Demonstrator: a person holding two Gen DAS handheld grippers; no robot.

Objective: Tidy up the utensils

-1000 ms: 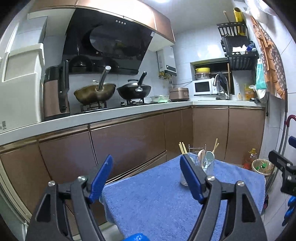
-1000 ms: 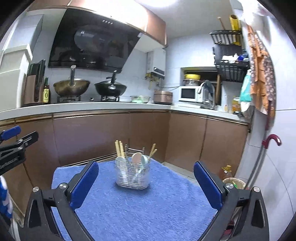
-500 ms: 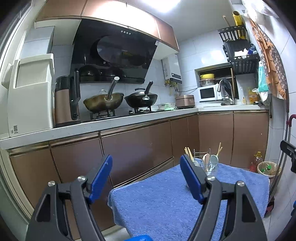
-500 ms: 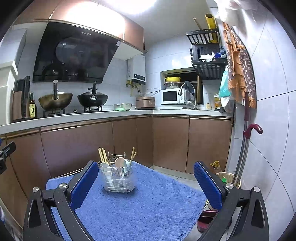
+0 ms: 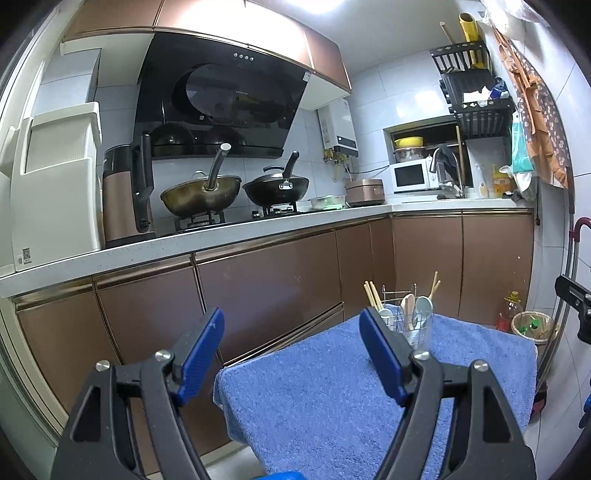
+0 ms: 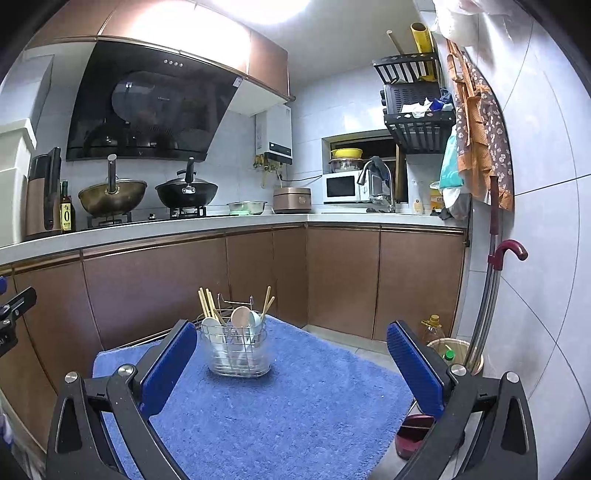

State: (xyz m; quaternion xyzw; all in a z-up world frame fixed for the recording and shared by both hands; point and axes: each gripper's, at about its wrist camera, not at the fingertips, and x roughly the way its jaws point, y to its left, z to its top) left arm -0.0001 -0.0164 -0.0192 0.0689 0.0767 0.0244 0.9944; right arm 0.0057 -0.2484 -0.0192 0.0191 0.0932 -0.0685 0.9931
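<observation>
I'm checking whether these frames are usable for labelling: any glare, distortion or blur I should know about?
Right wrist view: the ceiling light blows out the top and washes the upper cabinets; straight edges bow from the fisheye, yet the utensil holder stays sharp. Left wrist view: milder glare at the top, the same bowing, dark vignetted corners, and the left gripper partly hides the holder.

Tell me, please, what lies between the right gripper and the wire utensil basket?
Only bare blue towel, seen in the right wrist view. The right gripper is open, apart from the wire utensil basket.
</observation>
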